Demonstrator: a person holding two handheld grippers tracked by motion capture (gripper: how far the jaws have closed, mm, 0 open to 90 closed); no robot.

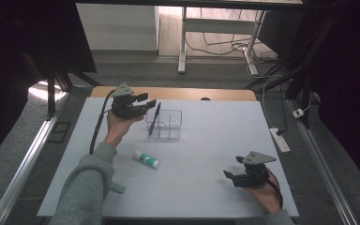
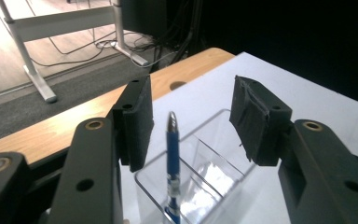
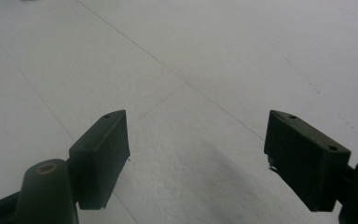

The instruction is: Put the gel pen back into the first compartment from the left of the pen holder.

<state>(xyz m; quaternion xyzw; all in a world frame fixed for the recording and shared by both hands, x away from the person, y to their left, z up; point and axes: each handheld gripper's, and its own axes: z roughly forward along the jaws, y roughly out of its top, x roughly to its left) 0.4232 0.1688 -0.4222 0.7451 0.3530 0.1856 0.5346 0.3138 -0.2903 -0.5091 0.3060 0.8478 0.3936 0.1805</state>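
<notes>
A blue pen (image 1: 155, 119) stands tilted in the left part of a clear plastic organiser (image 1: 171, 125) at the back of the white mat. My left gripper (image 1: 146, 101) hovers at the pen's top, open. In the left gripper view the pen (image 2: 172, 154) rises between the two pads (image 2: 135, 122) without touching either, and the organiser (image 2: 205, 172) lies below. A white glue stick with a green cap (image 1: 146, 160) lies on the mat in front of the organiser. My right gripper (image 1: 232, 167) rests low at the front right, open, with bare mat between its jaws (image 3: 196, 158).
A white mat (image 1: 206, 150) covers the table, with a strip of wooden tabletop (image 1: 178, 93) along the far edge. A small pale green object (image 1: 117, 188) lies by the left sleeve. Beyond the table are desk legs and cables on the floor.
</notes>
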